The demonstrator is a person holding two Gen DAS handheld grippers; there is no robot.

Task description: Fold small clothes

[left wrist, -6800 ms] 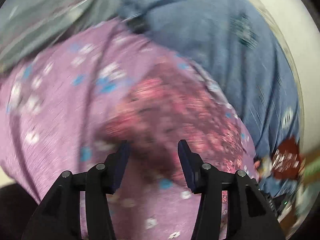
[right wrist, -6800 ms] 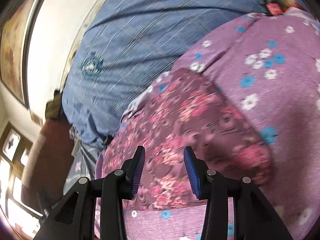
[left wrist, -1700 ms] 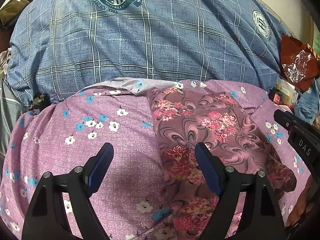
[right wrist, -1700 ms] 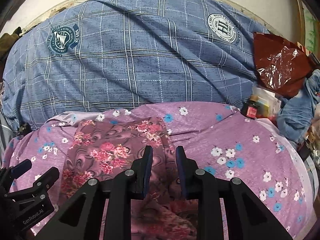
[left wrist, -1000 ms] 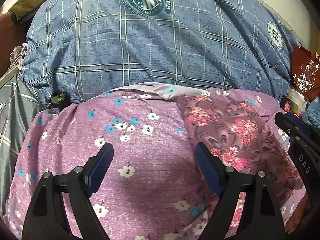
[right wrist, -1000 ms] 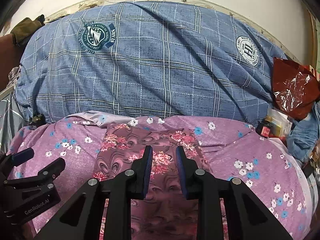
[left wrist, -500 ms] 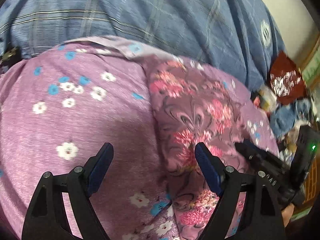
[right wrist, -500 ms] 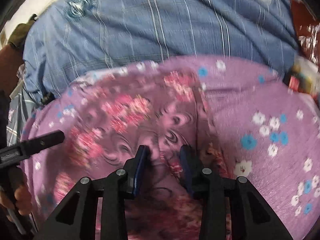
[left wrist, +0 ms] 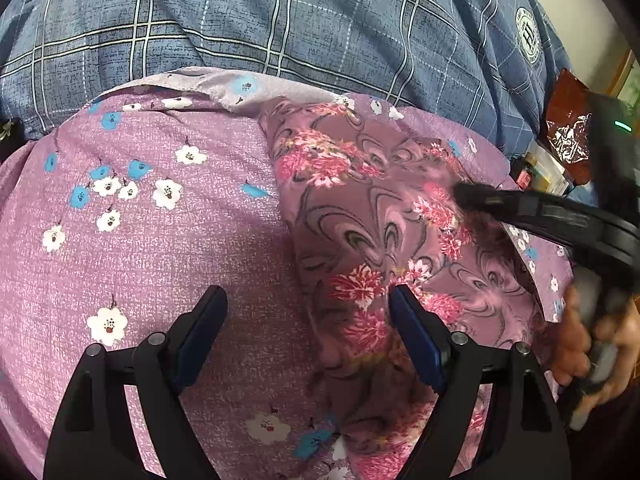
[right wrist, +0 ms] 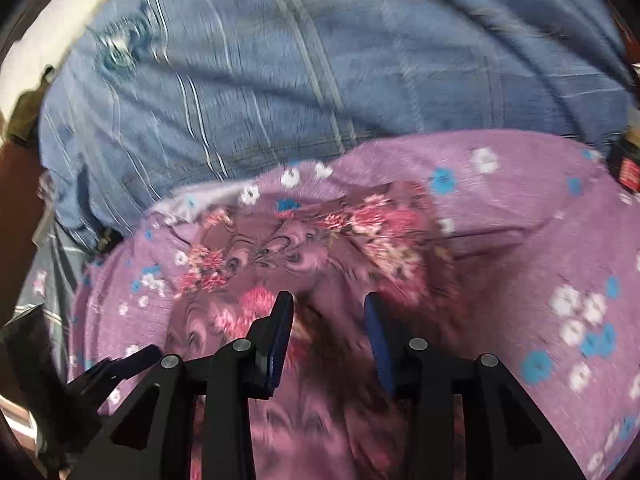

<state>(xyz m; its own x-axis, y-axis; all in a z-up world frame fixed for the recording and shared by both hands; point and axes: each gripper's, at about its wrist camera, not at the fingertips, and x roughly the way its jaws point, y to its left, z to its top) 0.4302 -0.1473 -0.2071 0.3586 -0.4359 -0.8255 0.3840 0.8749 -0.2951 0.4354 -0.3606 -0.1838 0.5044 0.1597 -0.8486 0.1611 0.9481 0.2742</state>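
Observation:
A maroon garment with pink flowers [left wrist: 372, 216] lies folded on a purple sheet with white and blue flowers [left wrist: 140, 240]. My left gripper [left wrist: 308, 312] is open wide, straddling the garment's left edge, just above the cloth. My right gripper [right wrist: 328, 320] is open over the garment [right wrist: 304, 240]; its view is blurred by motion. The right gripper also shows in the left wrist view [left wrist: 520, 208], reaching in from the right over the garment, held by a hand.
A blue plaid quilt [left wrist: 280, 12] is bunched behind the purple sheet, also in the right wrist view [right wrist: 320, 60]. A shiny red bag [left wrist: 568, 136] and small boxes sit at the far right edge.
My right gripper has opened wider and come lower onto the garment. My left gripper stays open wide and has drawn nearer to the garment's left edge.

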